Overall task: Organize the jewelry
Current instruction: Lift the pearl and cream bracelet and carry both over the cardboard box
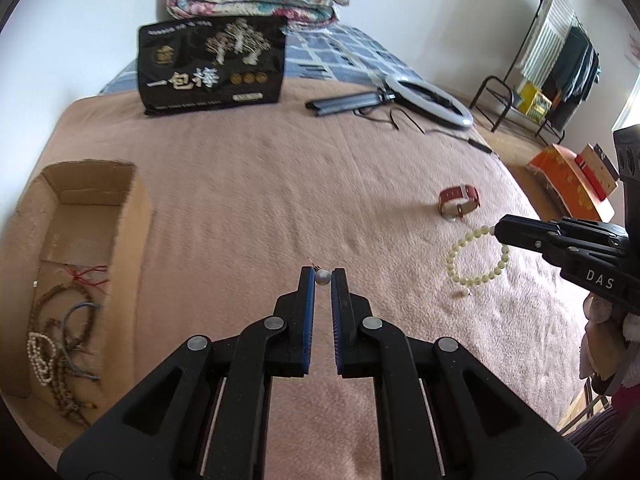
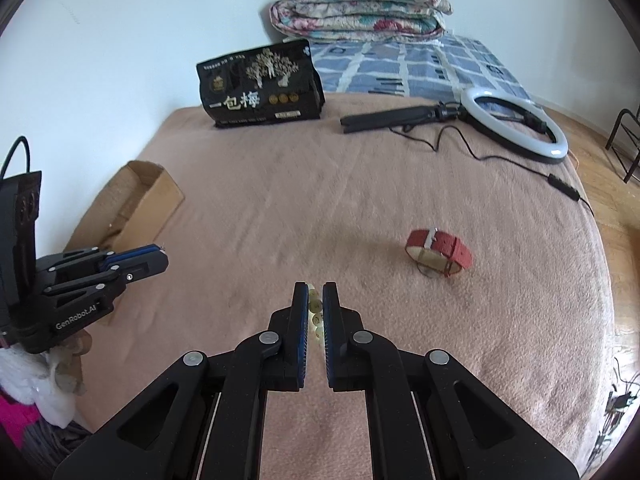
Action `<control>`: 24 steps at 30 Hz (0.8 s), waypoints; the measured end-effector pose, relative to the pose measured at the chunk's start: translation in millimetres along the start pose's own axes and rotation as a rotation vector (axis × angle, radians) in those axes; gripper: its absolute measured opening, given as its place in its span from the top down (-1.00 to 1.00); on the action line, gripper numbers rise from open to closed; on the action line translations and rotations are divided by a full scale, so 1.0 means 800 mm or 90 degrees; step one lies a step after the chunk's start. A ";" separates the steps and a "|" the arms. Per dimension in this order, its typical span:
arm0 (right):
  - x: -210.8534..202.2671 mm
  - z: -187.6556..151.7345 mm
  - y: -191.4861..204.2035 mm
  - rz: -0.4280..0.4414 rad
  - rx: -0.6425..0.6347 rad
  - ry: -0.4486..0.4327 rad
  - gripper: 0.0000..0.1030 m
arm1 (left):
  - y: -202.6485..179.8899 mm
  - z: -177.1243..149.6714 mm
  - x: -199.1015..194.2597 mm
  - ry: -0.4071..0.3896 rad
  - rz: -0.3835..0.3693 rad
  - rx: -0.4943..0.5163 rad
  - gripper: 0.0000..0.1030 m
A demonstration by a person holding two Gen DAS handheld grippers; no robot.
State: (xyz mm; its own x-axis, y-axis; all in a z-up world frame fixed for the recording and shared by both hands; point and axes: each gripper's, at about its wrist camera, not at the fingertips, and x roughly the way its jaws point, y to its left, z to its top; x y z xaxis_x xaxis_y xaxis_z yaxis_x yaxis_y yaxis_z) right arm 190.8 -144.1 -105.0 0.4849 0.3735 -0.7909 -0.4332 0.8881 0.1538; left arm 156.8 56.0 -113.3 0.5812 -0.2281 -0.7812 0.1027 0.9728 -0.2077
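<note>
My left gripper (image 1: 323, 277) is shut on a small silver bead pendant (image 1: 323, 277) with a thin red thread, above the pink blanket. My right gripper (image 2: 315, 300) is shut on a cream bead bracelet (image 2: 316, 307); in the left wrist view the bracelet (image 1: 478, 258) hangs as a loop from the right gripper (image 1: 498, 232) over the blanket. A red-strap watch (image 2: 438, 253) lies to the right on the blanket; it also shows in the left wrist view (image 1: 459, 201). A cardboard box (image 1: 86, 216) at the left holds several bead strings and cords (image 1: 60, 344).
A black snack bag (image 1: 212, 66) stands at the back. A ring light with a folded tripod and cable (image 2: 514, 120) lies at the back right. A folded quilt (image 2: 360, 6) sits on the checked sheet. The bed's edge drops to a wooden floor (image 2: 616, 216) at the right.
</note>
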 end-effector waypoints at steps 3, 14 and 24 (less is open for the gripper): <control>-0.006 0.008 0.014 0.006 -0.006 -0.015 0.89 | 0.013 -0.001 -0.016 -0.016 0.004 -0.010 0.88; -0.010 0.037 0.081 0.043 -0.033 -0.058 0.89 | 0.071 -0.009 -0.062 -0.054 0.038 -0.041 0.88; 0.001 0.059 0.163 0.093 -0.066 -0.084 0.89 | 0.131 -0.027 -0.099 -0.076 0.076 -0.080 0.88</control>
State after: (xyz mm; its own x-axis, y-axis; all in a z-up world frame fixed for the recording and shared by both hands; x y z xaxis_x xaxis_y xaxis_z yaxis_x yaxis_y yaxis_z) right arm 170.1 -15.3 -57.4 0.5031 0.5345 -0.6791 -0.5793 0.7917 0.1939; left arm 104.1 174.9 -85.6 0.6760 -0.0976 -0.7304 -0.0702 0.9781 -0.1957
